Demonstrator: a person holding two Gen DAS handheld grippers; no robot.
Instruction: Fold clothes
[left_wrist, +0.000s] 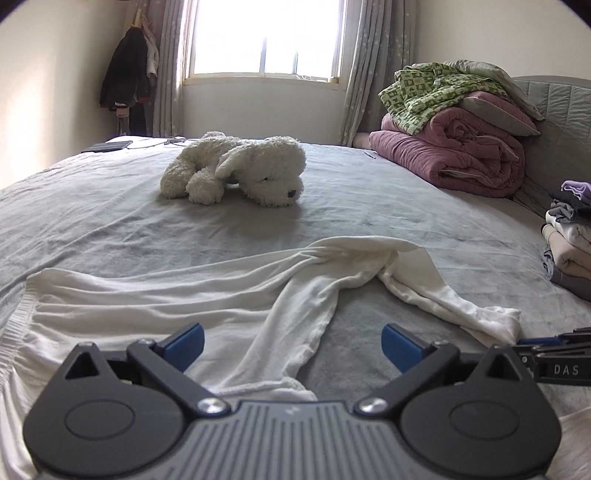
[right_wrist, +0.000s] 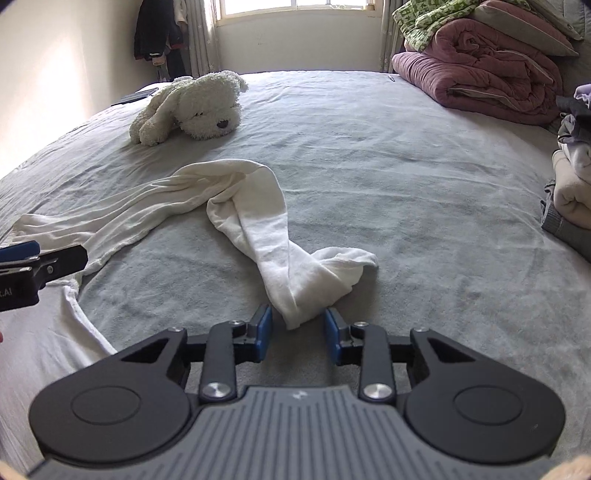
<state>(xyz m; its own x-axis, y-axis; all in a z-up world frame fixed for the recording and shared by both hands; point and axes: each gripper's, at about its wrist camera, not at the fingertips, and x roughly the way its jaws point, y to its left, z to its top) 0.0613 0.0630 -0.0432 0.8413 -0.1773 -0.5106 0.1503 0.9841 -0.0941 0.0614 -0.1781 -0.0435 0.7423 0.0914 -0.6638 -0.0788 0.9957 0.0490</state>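
Note:
A white pair of long, thin trousers (left_wrist: 177, 295) lies crumpled on the grey bed sheet (left_wrist: 92, 206), waistband at the left and two legs trailing toward me. My left gripper (left_wrist: 291, 341) is open wide, low over the nearer leg, which runs between its blue pads without touching them. In the right wrist view the other leg (right_wrist: 258, 221) bends forward and its cuff end lies between the narrowly parted pads of my right gripper (right_wrist: 298, 326); they stand apart from the cloth. Each gripper shows at the edge of the other's view: right gripper (left_wrist: 554, 350), left gripper (right_wrist: 40, 258).
A white plush dog (left_wrist: 236, 166) lies mid-bed beyond the trousers. Rolled purple quilts and a green patterned cover (left_wrist: 454, 140) are piled by the headboard at right. A stack of folded clothes (left_wrist: 569, 243) sits at the right edge. A window and hanging coats are behind.

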